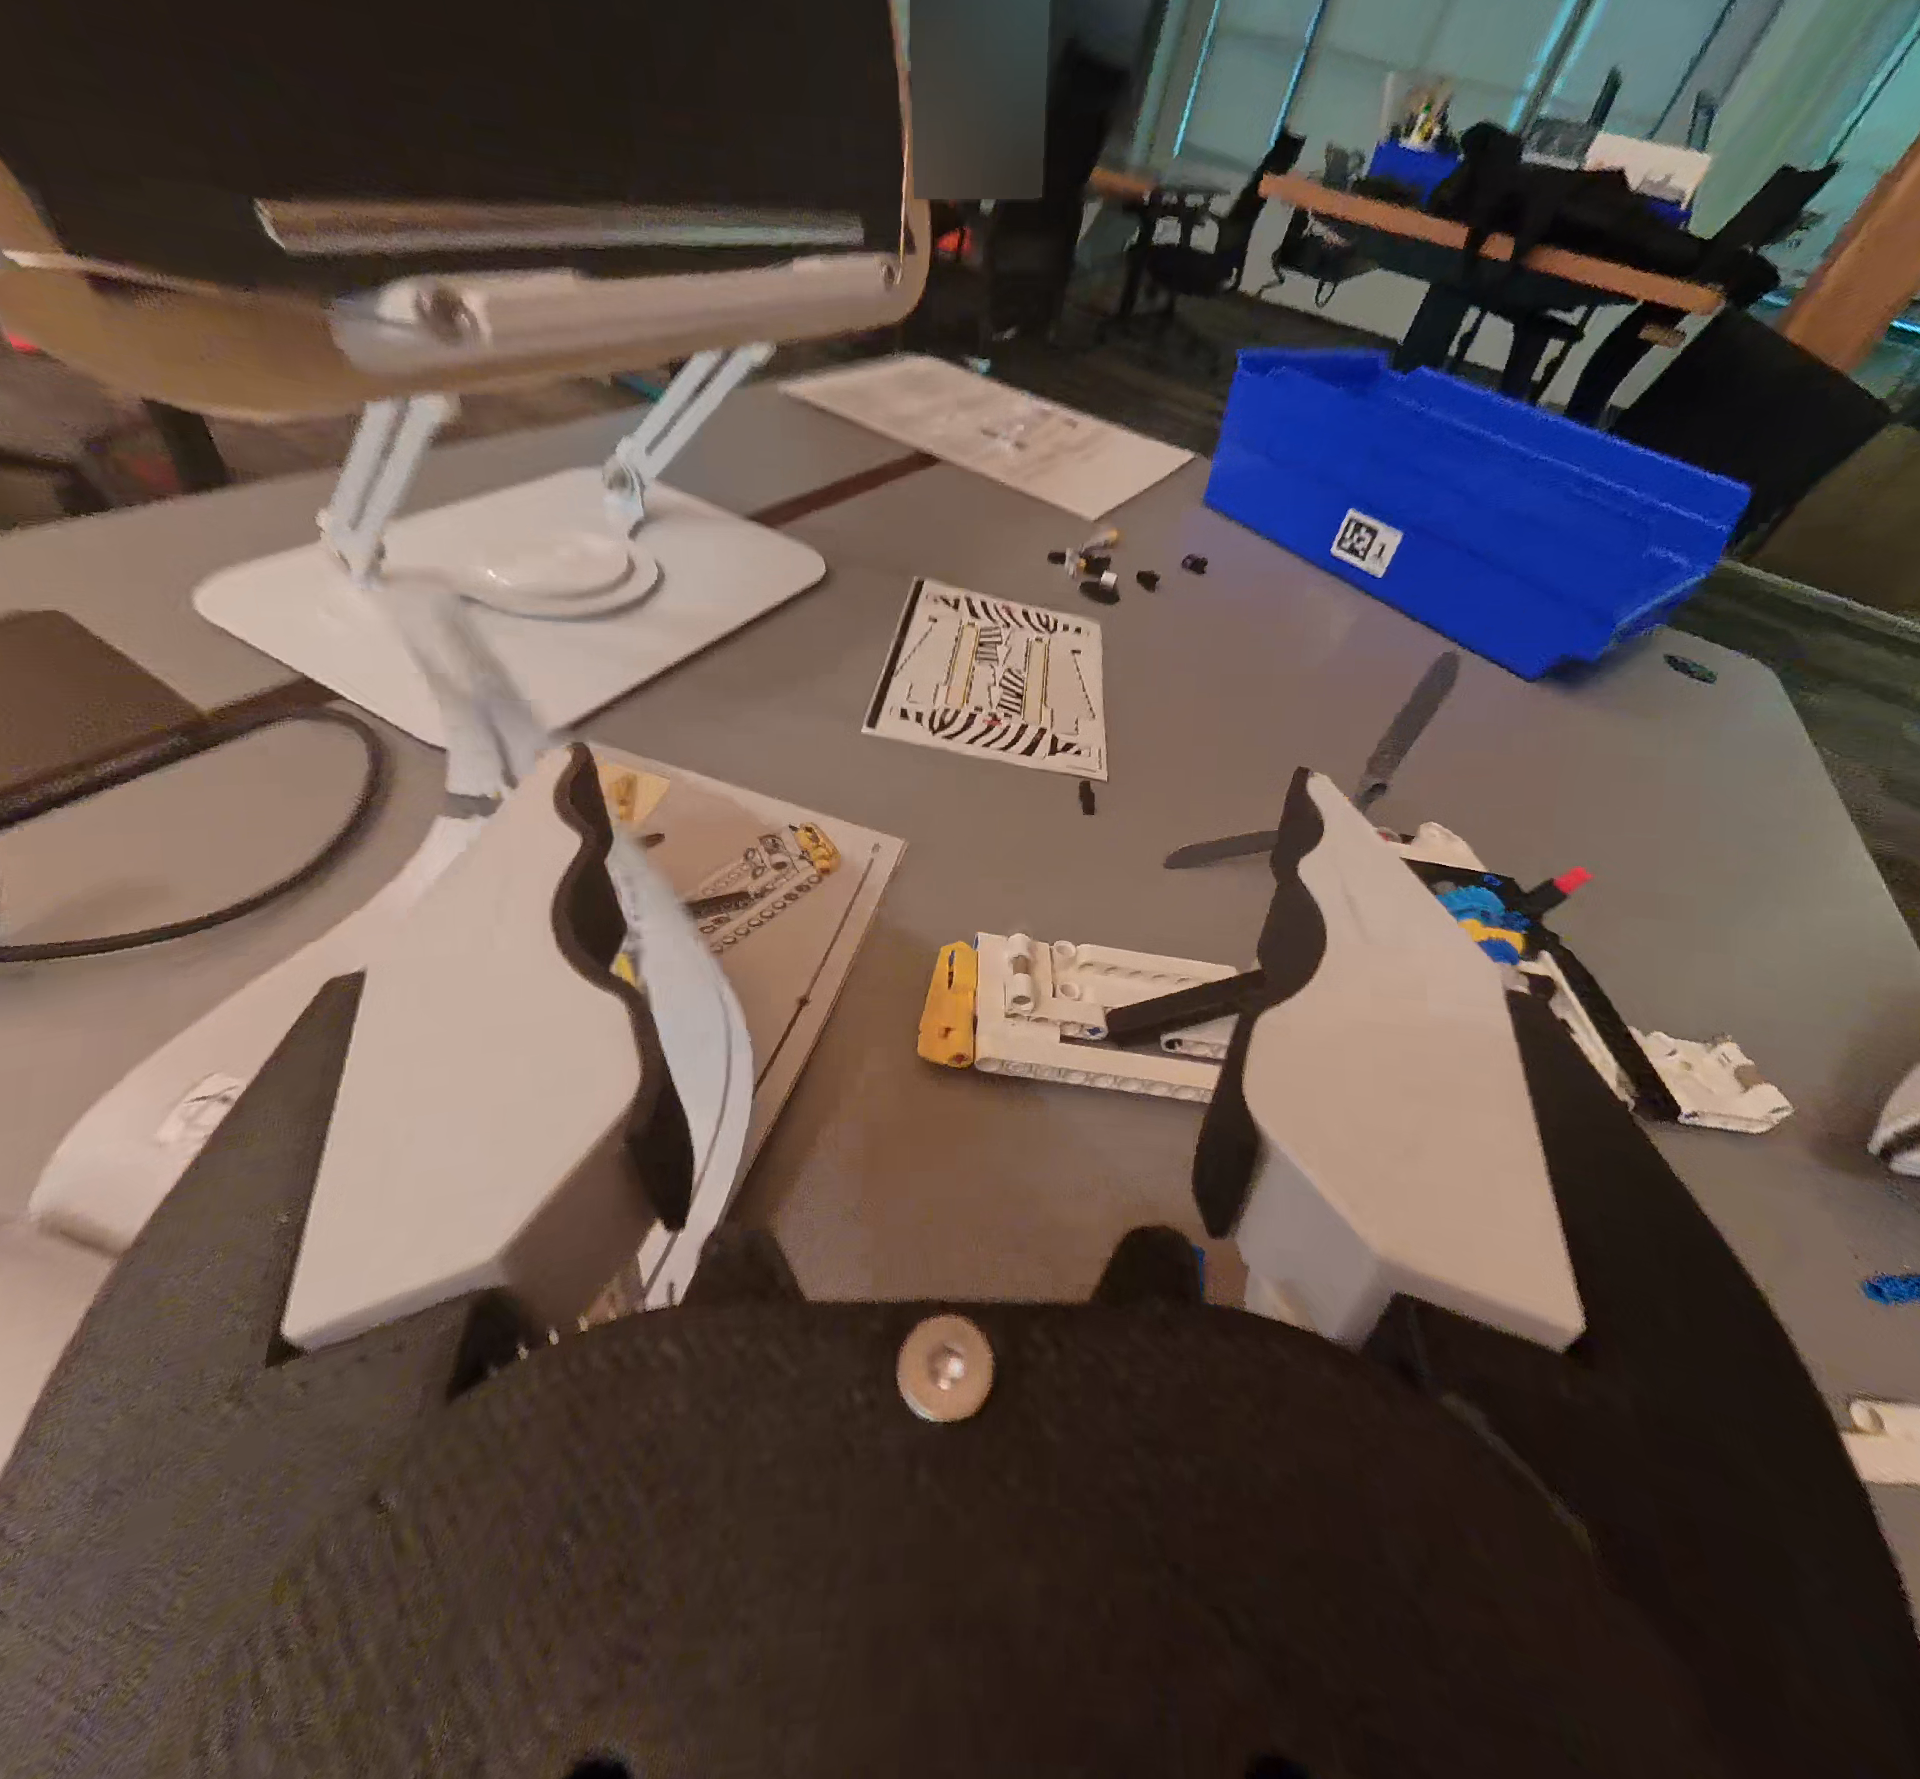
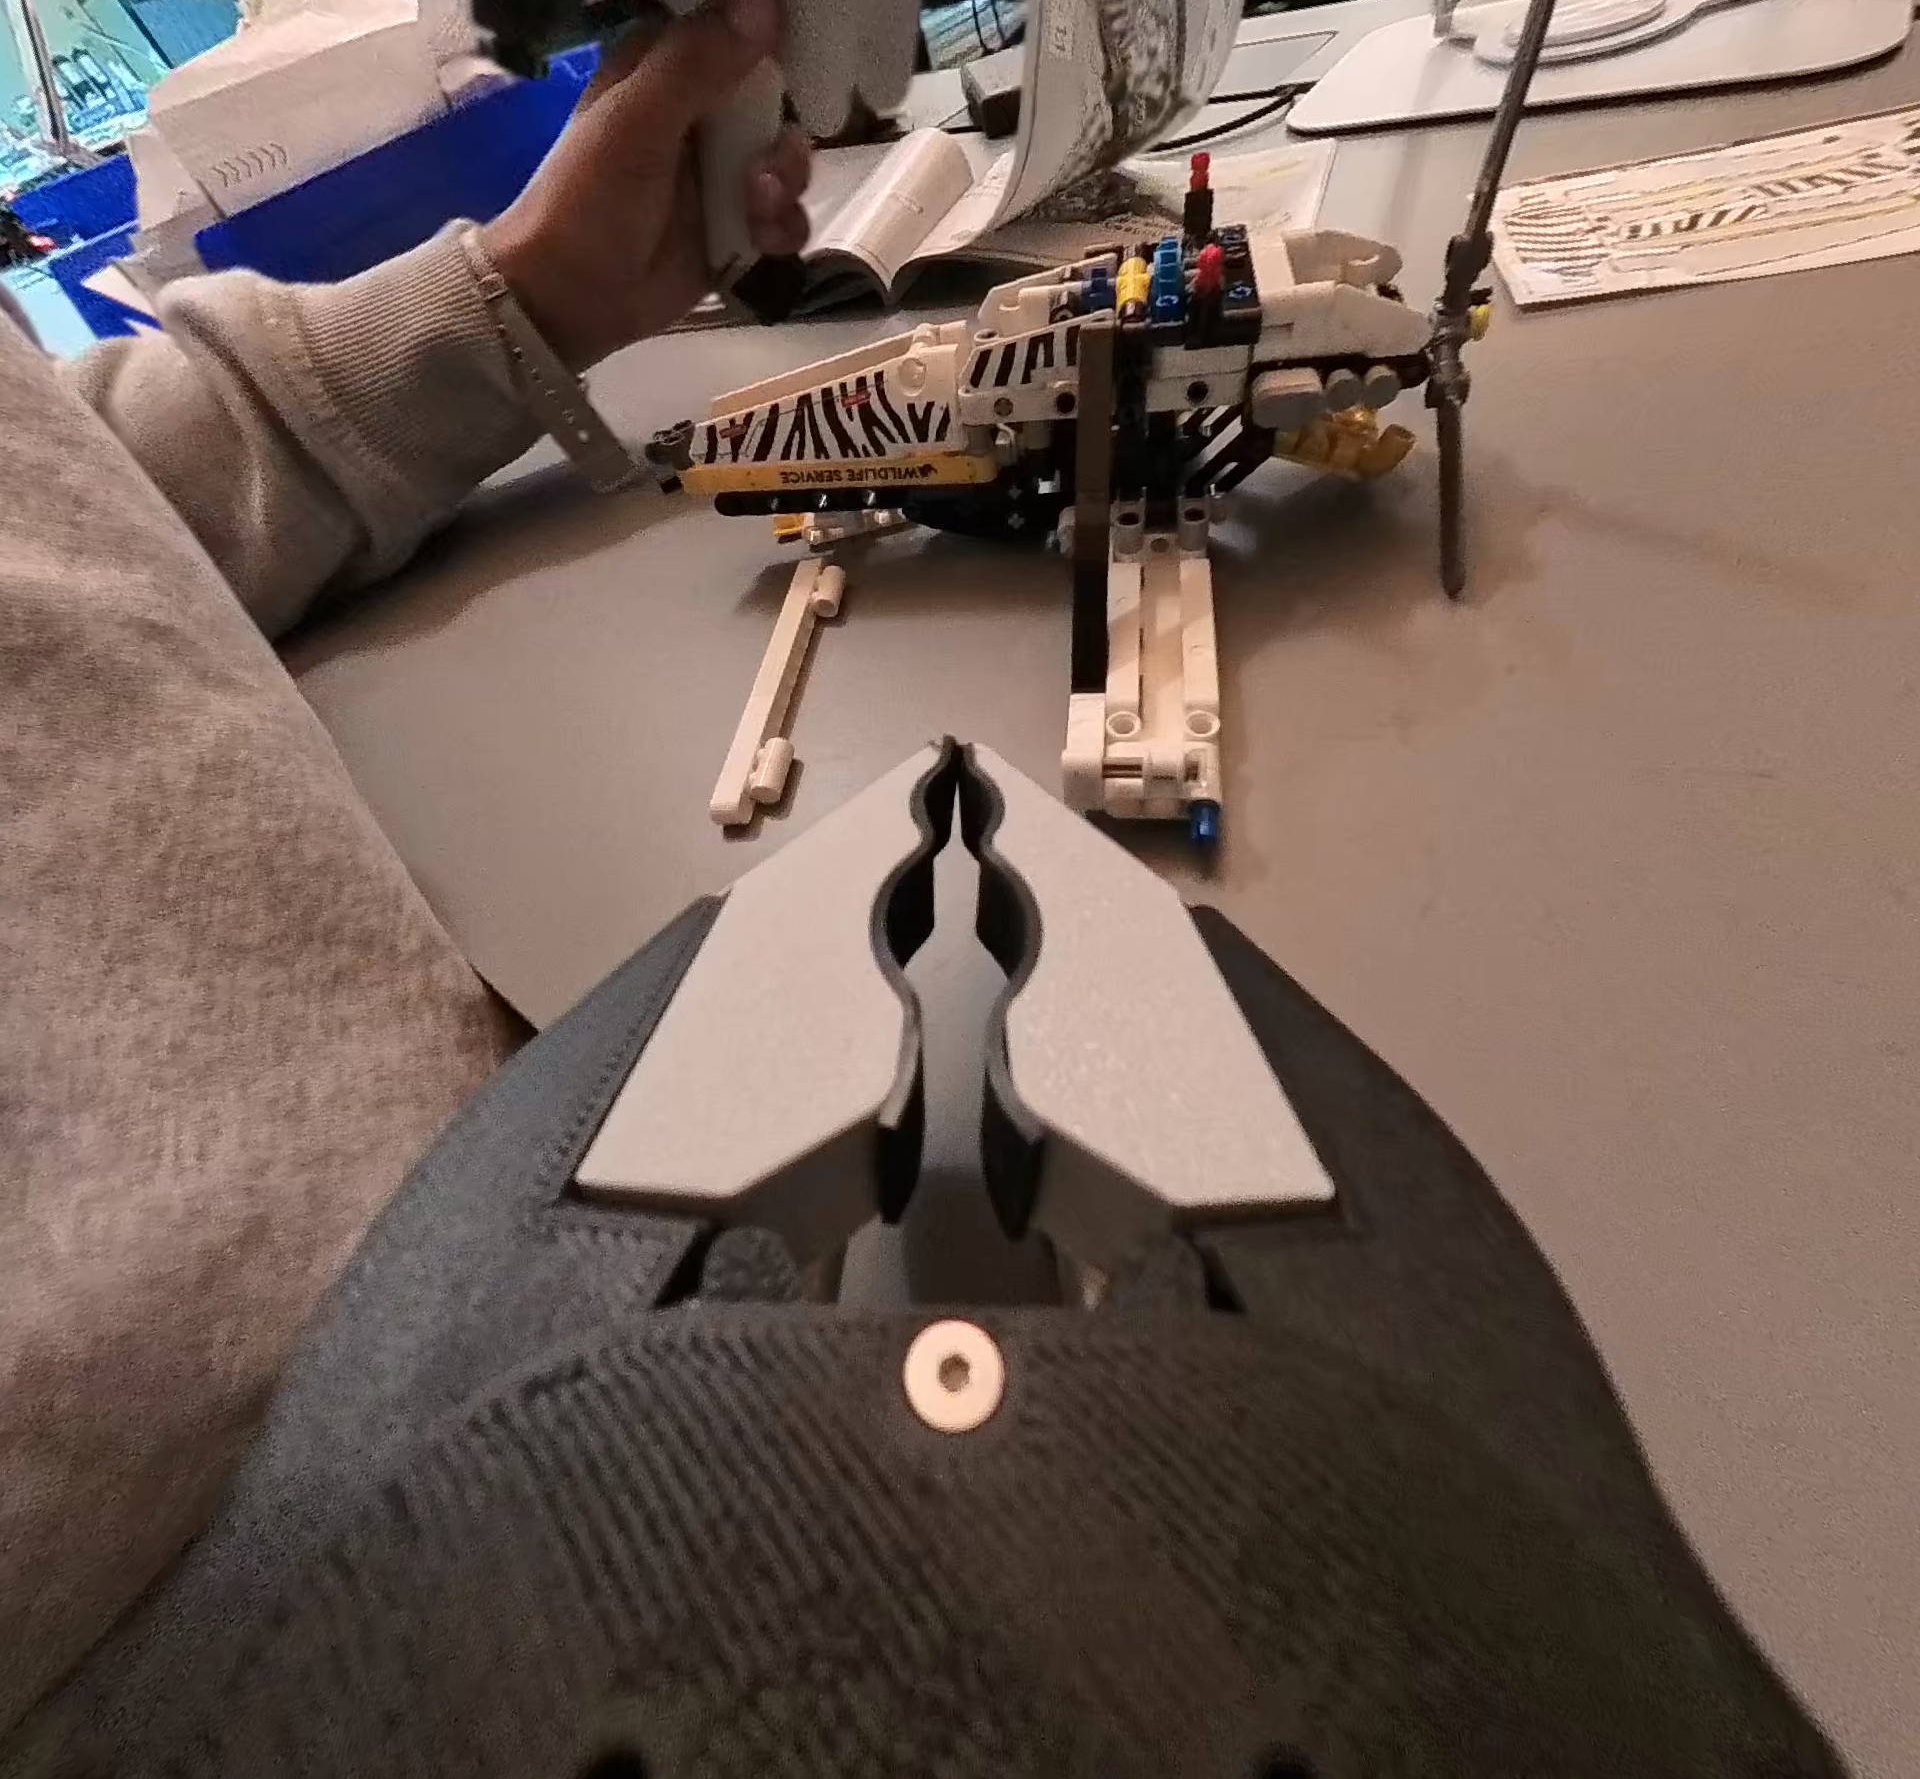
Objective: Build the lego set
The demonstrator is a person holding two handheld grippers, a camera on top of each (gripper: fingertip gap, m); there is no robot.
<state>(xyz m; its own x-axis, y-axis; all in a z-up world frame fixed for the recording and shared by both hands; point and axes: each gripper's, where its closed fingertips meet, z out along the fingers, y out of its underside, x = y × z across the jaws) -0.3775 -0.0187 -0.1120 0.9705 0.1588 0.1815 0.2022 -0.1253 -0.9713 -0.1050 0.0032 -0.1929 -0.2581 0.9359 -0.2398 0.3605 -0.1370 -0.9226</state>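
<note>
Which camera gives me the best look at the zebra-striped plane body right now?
The right wrist view: the plane body stands side-on and unobstructed. In the left wrist view, the left gripper's right finger hides most of it.

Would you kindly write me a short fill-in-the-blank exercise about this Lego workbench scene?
1. The right gripper is ___ on nothing.
2. The left gripper is wide ___.
3. The bin is ___ in colour.
4. The propeller on the model is ___ in colour.
Missing words: shut; open; blue; grey.
</note>
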